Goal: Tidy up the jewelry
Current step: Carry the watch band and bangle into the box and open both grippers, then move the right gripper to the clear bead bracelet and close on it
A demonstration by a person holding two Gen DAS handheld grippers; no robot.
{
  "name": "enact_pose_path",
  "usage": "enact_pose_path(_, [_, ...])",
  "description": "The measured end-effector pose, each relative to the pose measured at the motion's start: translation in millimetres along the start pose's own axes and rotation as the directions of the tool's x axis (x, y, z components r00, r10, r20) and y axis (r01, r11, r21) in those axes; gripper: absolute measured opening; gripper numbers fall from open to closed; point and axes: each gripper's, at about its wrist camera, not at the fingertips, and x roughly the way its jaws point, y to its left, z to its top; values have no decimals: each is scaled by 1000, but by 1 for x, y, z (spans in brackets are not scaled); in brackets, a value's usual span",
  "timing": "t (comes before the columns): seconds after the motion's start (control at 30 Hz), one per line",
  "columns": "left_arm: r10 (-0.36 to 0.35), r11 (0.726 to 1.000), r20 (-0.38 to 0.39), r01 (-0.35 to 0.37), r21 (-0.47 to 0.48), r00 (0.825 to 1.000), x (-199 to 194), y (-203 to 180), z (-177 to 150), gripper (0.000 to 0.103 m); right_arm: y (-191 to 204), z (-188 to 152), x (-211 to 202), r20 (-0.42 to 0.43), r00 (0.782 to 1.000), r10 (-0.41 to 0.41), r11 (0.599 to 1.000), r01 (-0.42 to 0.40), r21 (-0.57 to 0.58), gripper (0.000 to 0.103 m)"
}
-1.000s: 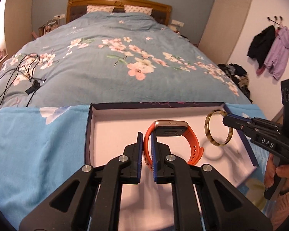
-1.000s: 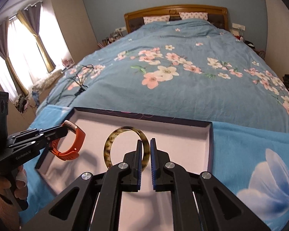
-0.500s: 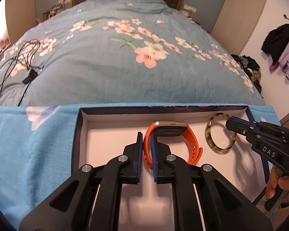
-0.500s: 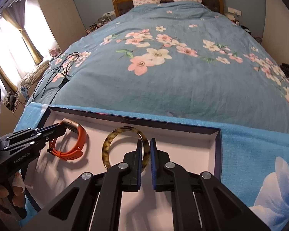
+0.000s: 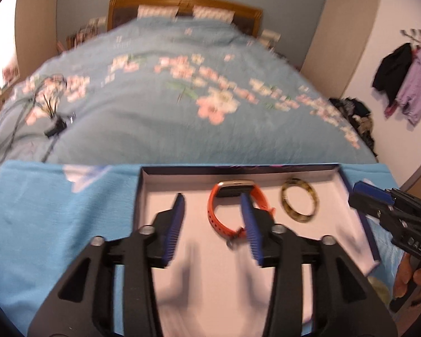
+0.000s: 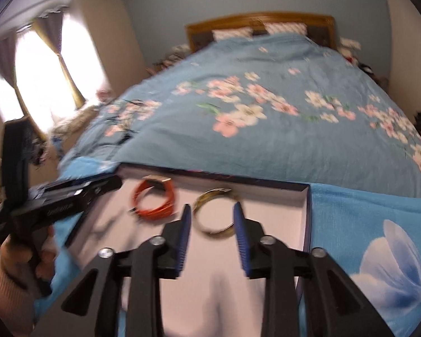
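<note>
An orange wristband [image 5: 226,213] lies on the white floor of a dark-rimmed shallow box [image 5: 154,188]. A tortoiseshell bangle [image 5: 299,203] lies to its right in the same box. My left gripper [image 5: 212,205] is open, held just above the box with the band near its right finger. In the right wrist view my right gripper [image 6: 210,213] is open over the bangle [image 6: 214,219], with the orange band [image 6: 154,200] to its left. Both frames are motion blurred.
The box [image 6: 307,210] rests on a light blue cloth [image 5: 56,213] at the foot of a floral bed cover [image 5: 182,112]. Black cables [image 5: 42,112] lie on the bed at left. Clothes [image 5: 404,84] hang on the right wall.
Both grippers have opened and let go: the orange band and the bangle now lie in the box. Both grippers have drawn back and tilted up a little.
</note>
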Motion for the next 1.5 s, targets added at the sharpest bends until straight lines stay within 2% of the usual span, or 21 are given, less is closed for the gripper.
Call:
enact_pose_path(0.1, [-31,999,59,28,41,998,-36,-4,-14,48,17,-24,-34,29,999,35,996,-33,-88,38])
enact_pose_path(0.23, [-71,992,96,61,107,993,-79,-10,-46,51,31,-59,-61,12,998,68,985,-65,-158,38])
enact_pose_path(0.37, [-92,984,87,77,159,992,-103,-13,-85,51,36,-95,-73,-25,997,79,981,-82,-178,38])
enact_pose_path(0.6, [-143,974,48,132,185,989,-129,-18,-140,51,36,-139,-72,-96,991,89,984,-103,-145,36])
enact_pose_path(0.8, [-183,961,23,174,217,983,-145,-29,-171,51,32,-150,-69,-117,990,84,988,-98,-116,36])
enact_pose_path(1.13, [-209,943,-35,210,259,977,-136,-47,-188,52,36,-151,-60,-140,983,118,986,-132,-98,37])
enact_pose_path(1.17, [-210,941,-38,213,262,977,-136,-48,-189,51,35,-151,-59,-145,982,122,986,-136,-92,35])
enact_pose_path(1.23, [-214,940,-44,218,262,976,-136,-50,-190,51,33,-151,-58,-154,979,134,986,-148,-82,20])
enact_pose_path(1.27, [-216,939,-47,221,262,975,-135,-51,-190,51,33,-152,-59,-152,979,138,985,-152,-81,16])
enact_pose_path(1.4, [-218,940,-57,226,258,974,-132,-50,-191,52,35,-151,-66,-129,983,132,985,-144,-92,6])
enact_pose_path(1.43, [-219,940,-58,226,257,974,-132,-50,-191,51,35,-150,-69,-120,985,126,986,-138,-93,0])
enact_pose_path(1.5, [-223,939,-61,231,256,973,-131,-49,-190,51,36,-149,-74,-107,985,136,985,-146,-91,0])
